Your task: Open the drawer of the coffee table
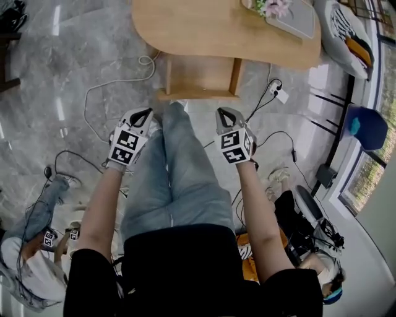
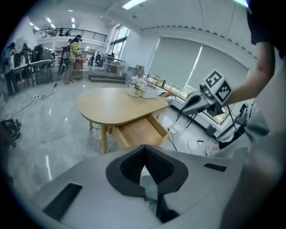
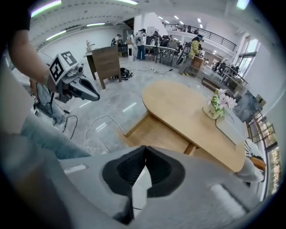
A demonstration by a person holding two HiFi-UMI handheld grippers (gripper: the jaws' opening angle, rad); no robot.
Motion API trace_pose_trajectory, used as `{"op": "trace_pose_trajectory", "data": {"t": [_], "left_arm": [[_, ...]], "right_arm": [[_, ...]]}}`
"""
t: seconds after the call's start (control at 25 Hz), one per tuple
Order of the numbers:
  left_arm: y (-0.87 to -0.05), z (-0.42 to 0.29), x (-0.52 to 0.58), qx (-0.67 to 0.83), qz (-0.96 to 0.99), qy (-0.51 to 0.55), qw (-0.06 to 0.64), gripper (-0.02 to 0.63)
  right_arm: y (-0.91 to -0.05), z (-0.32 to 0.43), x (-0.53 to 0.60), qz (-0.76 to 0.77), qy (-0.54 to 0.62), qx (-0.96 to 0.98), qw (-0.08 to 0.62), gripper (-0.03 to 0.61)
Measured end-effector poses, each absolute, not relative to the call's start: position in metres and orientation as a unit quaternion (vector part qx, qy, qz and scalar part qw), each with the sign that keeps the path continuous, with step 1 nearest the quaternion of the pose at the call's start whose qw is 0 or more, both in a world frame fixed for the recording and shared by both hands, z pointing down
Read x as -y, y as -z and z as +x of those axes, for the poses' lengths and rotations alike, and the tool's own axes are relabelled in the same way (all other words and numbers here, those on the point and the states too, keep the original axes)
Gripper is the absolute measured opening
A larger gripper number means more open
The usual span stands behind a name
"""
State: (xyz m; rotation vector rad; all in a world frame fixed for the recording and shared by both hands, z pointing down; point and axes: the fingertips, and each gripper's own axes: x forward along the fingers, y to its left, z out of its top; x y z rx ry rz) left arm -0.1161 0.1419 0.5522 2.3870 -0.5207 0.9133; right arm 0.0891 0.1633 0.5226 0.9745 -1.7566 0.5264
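Beneath the near edge of the counter [image 1: 210,31], the drawer [image 1: 201,77] stands pulled out toward the person, with its bare wooden bottom exposed. Nothing can be seen inside it. Judgement: the task looks complete, since most of the drawer's inside is open to view.

Left claw [image 1: 143,114]: pressed together, tips meeting, nothing between them. Right claw [image 1: 226,112]: likewise pressed together and empty. Both hang over the person's legs [image 1: 179,161], one on each side, on the near side of the drawer and apart from it. They point forward and down. Neither touches the drawer front or the counter.

Judged reason for this posture: no pull remains to be made, so no grip is needed. Holding the claws clear also keeps them from knocking the open drawer.

Flowers [image 1: 272,7] and a flat tray [image 1: 296,20] sit at the far right of the counter, well apart from the drawer. Cables [image 1: 117,83] lie on the floor [image 1: 74,62] left and right of the drawer. They are a trip hazard but do not obstruct it.
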Motion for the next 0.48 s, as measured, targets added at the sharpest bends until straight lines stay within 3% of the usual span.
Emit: {"op": "trace_pose_trajectory", "data": {"t": [0.32, 0.48], "left_arm": [[-0.46, -0.067, -0.084, 0.27, 0.889, -0.245, 0.277, 0.014], [-0.385, -0.097, -0.083, 0.304, 0.893, -0.197, 0.269, 0.014]], "right_arm": [[-0.447, 0.121, -0.128, 0.477, -0.294, 0.745, 0.363, -0.002], [-0.381, 0.09, -0.131, 0.502, -0.289, 0.752, 0.315, -0.002]]}}
